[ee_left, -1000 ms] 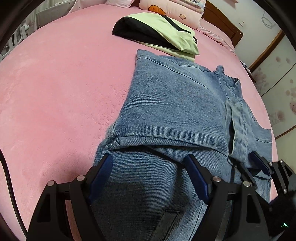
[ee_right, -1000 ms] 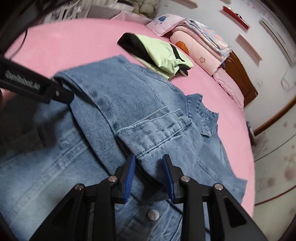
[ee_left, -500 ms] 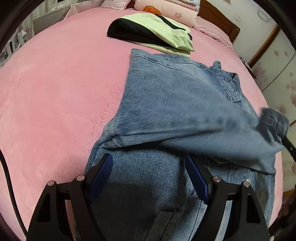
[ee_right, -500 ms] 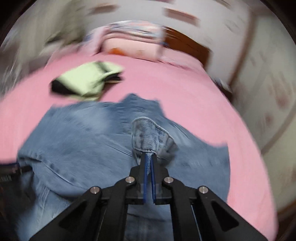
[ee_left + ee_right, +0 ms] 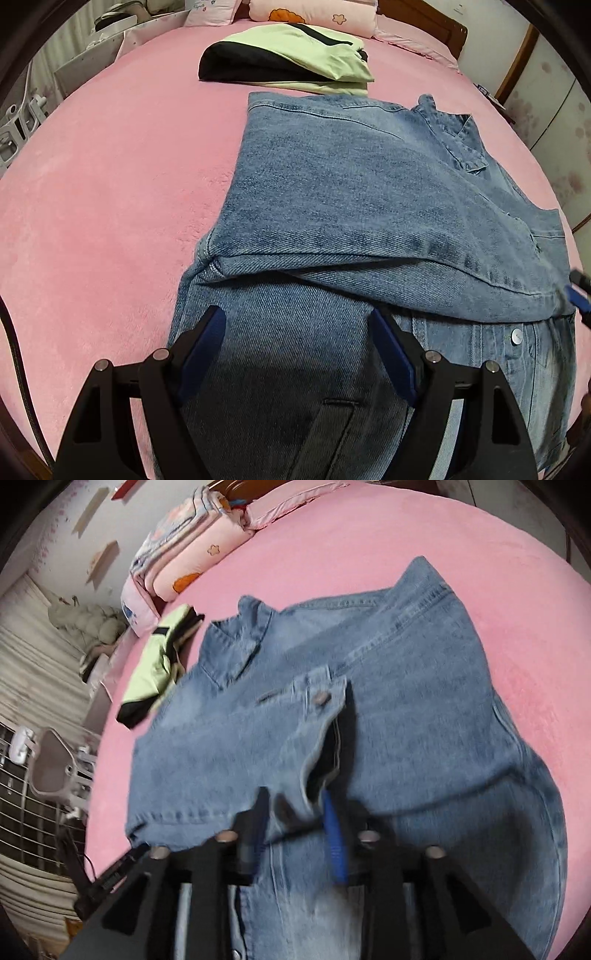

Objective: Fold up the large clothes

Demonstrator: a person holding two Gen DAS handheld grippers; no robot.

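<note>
While the jaws of the right gripper (image 5: pixel 295 834) are opening, the cuff end of a sleeve (image 5: pixel 306 760) is seen lying between them, and the pads no longer appear to press on the cloth, though the blur leaves this less than certain. From that gripper the sleeve runs forward and away, laid across the chest of the denim jacket (image 5: pixel 424 720), so its long axis is set roughly along the line the gripper points.

The left gripper (image 5: pixel 295 354) is held wide apart just above the lower part of the jacket (image 5: pixel 332 184), with nothing clasped between its pads; denim is only seen beneath them. The folded sleeve lies crosswise just ahead of it.

The jacket is spread on the pink bedcover (image 5: pixel 110 184), collar toward the pillows (image 5: pixel 314 11). Of the two hands, the right is judged the nearer to the sleeve end, the left the nearer to the hem. Beyond the collar a folded green and black garment (image 5: pixel 288 55) is set apart. No containers are seen.
</note>
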